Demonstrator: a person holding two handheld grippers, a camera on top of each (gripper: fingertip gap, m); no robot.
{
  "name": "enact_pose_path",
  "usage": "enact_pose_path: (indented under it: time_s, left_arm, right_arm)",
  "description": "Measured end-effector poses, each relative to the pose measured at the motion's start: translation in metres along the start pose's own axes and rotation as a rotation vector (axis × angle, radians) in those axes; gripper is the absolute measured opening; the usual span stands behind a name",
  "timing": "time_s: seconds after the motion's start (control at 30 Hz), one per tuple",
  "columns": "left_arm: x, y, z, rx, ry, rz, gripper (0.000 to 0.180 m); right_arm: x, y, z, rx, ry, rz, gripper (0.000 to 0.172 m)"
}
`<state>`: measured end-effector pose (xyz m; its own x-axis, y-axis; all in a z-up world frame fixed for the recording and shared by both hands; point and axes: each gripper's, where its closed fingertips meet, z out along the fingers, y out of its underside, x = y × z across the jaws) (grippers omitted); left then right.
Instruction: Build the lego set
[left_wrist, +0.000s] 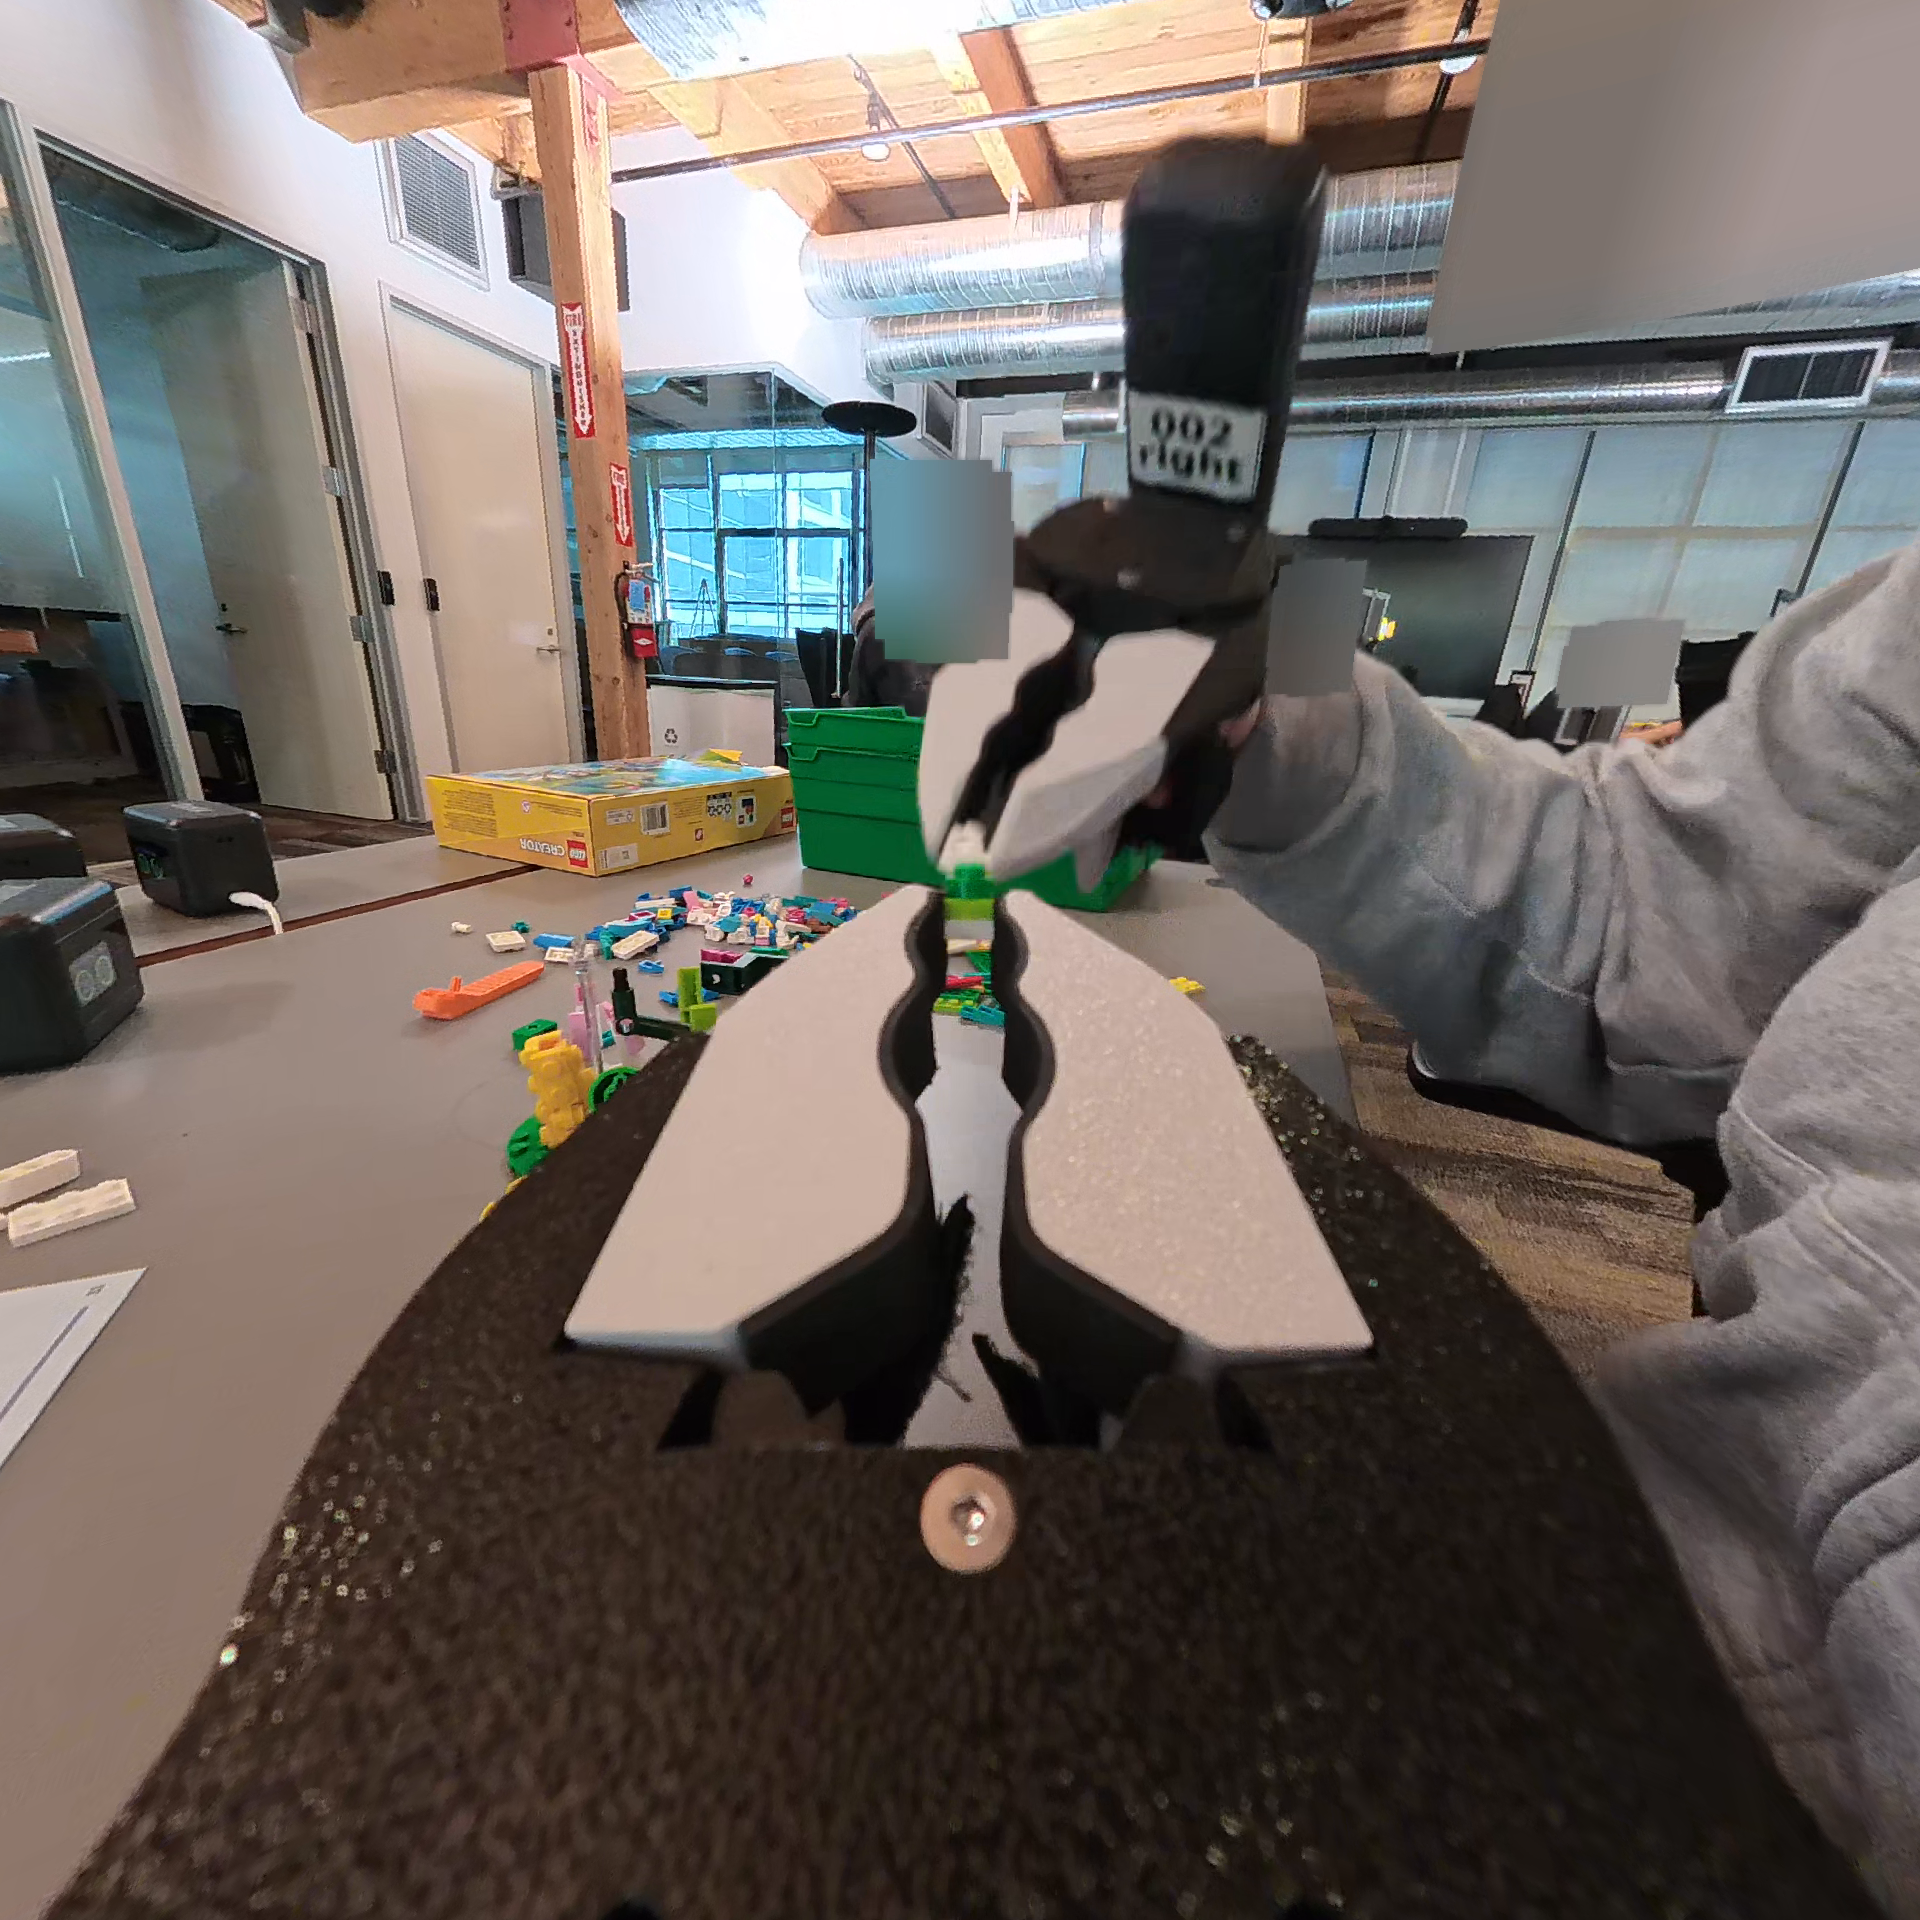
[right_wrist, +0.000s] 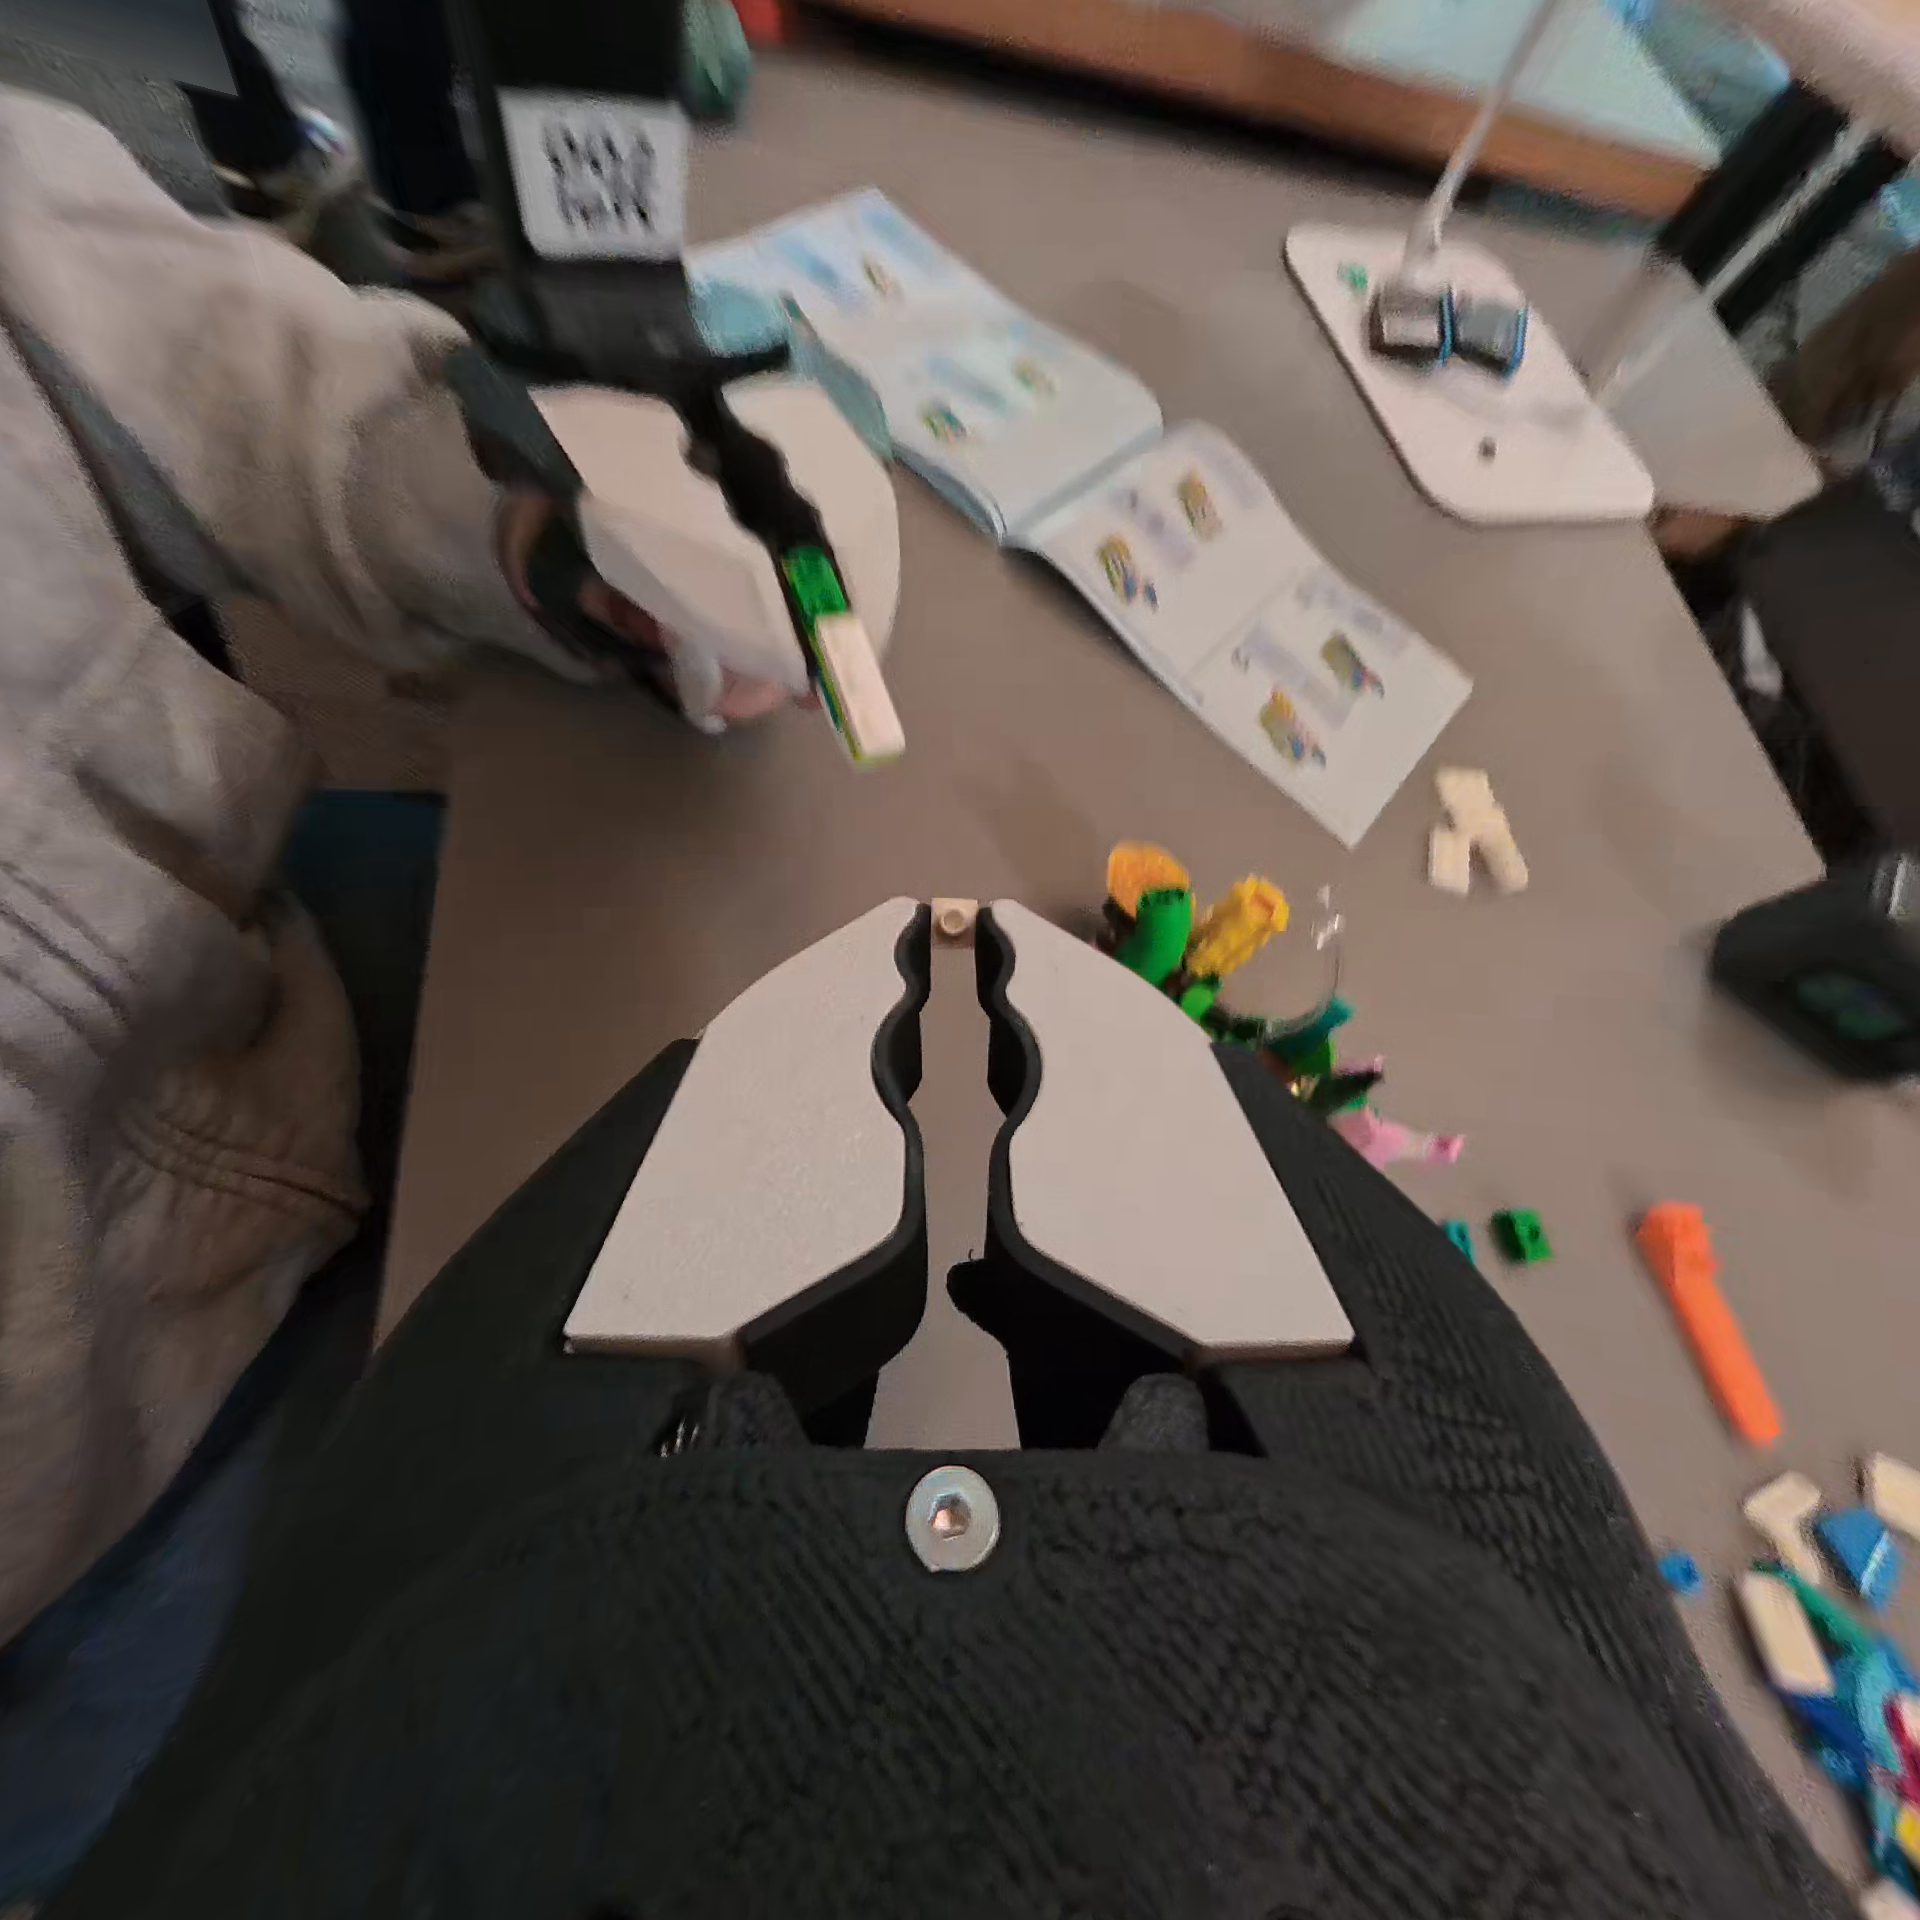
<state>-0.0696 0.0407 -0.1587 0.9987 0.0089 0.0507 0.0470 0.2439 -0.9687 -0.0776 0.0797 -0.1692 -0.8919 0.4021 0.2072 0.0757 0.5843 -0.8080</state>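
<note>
My left gripper is shut on a small stack of flat bricks, green and lime with a white layer, held above the grey table. The right wrist view shows this gripper at the upper left, with the green and white stack sticking out past its tips. My right gripper is shut on a tiny tan one-stud brick. In the left wrist view it comes down from above, its small pale brick just over the stack's top. The right wrist view shows a gap between brick and stack.
A pile of loose coloured bricks, an orange brick separator, a yellow box and green bins lie beyond. A yellow and green flower build, an open booklet and white bricks are on the table.
</note>
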Motion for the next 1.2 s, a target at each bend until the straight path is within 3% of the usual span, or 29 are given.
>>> enact_pose_path:
  time_s: [0.03,0.13,0.43,1.2]
  left_arm:
    - [0.001,0.0,0.0,-0.002,0.006,0.003,0.008]
    - [0.006,0.001,0.001,-0.01,0.035,0.016,0.008]
    - [0.023,-0.002,0.0,0.02,0.137,0.029,0.008]
    - [0.026,-0.002,0.0,0.017,0.134,0.085,0.008]
  right_arm:
    - [-0.004,-0.012,-0.005,0.034,-0.042,-0.019,0.007]
    - [-0.015,-0.032,-0.01,0.045,-0.157,-0.043,0.007]
    - [-0.032,-0.035,-0.003,-0.064,-0.365,-0.073,0.007]
    - [-0.039,-0.03,0.0,-0.135,-0.372,-0.12,0.007]
